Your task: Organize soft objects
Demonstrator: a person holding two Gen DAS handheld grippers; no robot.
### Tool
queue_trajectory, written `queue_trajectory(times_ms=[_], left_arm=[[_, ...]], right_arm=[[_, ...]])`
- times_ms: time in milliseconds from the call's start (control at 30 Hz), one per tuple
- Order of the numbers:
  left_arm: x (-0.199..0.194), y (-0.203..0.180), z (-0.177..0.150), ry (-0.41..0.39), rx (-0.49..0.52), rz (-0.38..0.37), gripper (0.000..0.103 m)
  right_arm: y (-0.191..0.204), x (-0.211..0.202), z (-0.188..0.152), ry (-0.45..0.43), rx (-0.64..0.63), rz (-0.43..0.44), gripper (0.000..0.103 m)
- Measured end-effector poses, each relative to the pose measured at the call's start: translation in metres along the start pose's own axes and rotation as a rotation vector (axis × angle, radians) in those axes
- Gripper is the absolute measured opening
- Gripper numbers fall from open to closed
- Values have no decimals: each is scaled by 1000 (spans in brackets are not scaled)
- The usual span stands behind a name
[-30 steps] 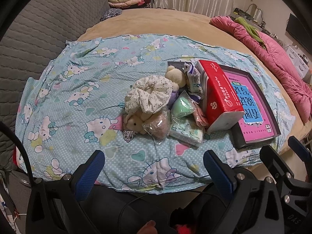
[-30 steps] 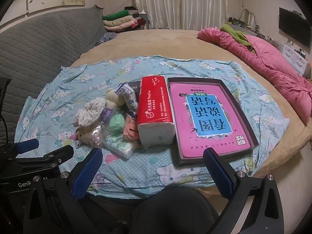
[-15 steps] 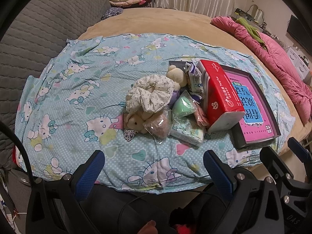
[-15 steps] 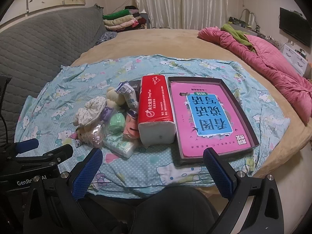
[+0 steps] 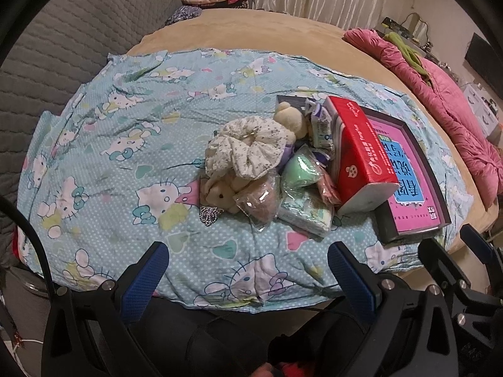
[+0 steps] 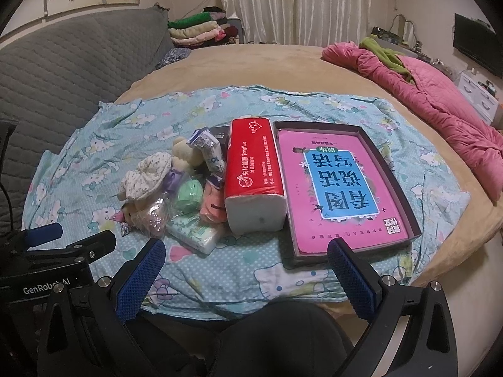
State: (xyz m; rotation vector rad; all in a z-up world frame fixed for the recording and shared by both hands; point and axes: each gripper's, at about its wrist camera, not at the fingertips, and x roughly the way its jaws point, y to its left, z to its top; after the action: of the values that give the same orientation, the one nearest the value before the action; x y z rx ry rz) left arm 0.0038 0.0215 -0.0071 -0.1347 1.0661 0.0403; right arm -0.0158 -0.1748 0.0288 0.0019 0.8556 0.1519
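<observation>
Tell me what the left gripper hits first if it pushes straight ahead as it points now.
Probably the crinkly clear bag of pinkish fluff, at the near edge of the soft pile on the pale blue cartoon-cat sheet. The left gripper is open and empty; depth is unclear through the fisheye.

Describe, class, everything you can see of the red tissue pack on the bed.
The red tissue pack is a long, soft brick in glossy red plastic wrap with white printing and a small logo on top. Its near end shows white tissue through clear wrap. It lies flat on the Hello Kitty sheet, its right side against the dark tray, its left side against the pile of small soft items. Neither gripper touches it.
</observation>
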Motion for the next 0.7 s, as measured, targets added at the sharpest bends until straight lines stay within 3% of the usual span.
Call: queue_trajectory(times_ms=[400,700], left_arm=[[44,50,41,31,-124,-60,101],[98,74,76,117,-204,-160,82]], right_arm=[[17,43,43,0,-89,19,103],[39,88,78,13,-178,24,103]])
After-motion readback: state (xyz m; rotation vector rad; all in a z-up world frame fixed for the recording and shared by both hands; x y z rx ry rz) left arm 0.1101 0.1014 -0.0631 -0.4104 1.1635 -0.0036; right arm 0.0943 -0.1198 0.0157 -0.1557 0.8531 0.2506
